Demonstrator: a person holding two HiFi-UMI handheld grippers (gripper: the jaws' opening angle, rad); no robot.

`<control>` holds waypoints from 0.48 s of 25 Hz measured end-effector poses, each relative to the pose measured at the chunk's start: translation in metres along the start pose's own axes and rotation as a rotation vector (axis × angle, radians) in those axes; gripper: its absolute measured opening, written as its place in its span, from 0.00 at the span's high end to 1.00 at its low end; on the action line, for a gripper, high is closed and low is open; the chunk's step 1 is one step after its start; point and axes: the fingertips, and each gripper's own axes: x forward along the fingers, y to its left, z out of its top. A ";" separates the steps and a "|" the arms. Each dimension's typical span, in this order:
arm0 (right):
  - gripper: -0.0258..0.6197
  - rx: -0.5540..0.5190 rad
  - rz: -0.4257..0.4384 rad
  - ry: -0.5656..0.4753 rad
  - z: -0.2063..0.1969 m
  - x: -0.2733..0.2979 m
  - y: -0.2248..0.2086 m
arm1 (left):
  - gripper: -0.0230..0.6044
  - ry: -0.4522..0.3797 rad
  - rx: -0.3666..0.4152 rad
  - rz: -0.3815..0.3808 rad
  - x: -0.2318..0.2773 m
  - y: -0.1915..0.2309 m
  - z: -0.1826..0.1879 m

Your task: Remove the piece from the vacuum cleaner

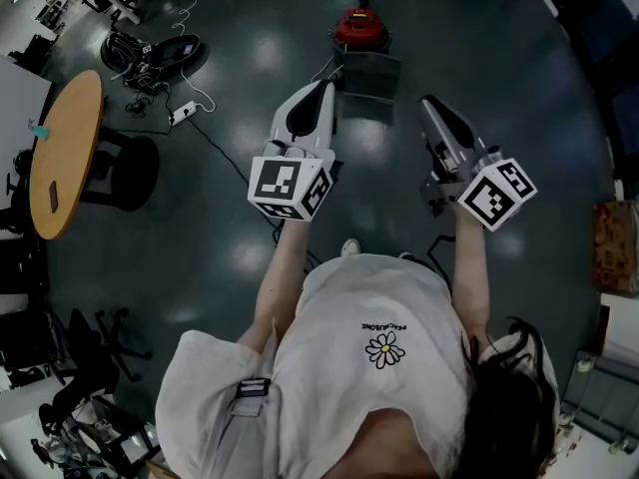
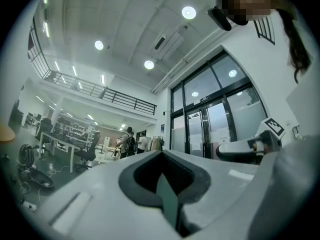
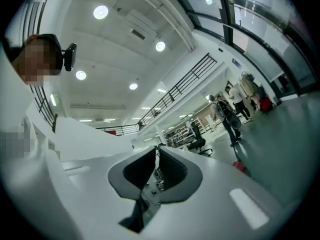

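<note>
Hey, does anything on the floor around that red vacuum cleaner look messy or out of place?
Nothing looks spilled or broken. The red vacuum cleaner stands on the floor. The one untidy spot is a tangle of cables and a white power strip sprawled near the round wooden table.

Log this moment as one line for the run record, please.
left gripper: fingers together, empty | right gripper: fingers slightly apart, empty | vacuum cleaner: on floor ahead, untouched

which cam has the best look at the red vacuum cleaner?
Head view: the red vacuum cleaner sits on the floor, unblocked. Right gripper view shows only a small red shape low down, possibly it. Left gripper view doesn't show it.
</note>
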 end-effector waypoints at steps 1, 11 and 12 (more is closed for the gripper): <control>0.92 -0.007 -0.054 -0.012 -0.001 0.002 -0.003 | 0.96 0.000 -0.001 -0.008 -0.002 0.004 0.001; 0.92 -0.105 -0.307 0.031 -0.026 0.004 -0.012 | 0.96 0.029 -0.061 -0.046 -0.012 0.034 -0.014; 0.92 -0.107 -0.301 0.036 -0.026 0.005 -0.015 | 0.96 0.033 -0.064 -0.049 -0.008 0.034 -0.017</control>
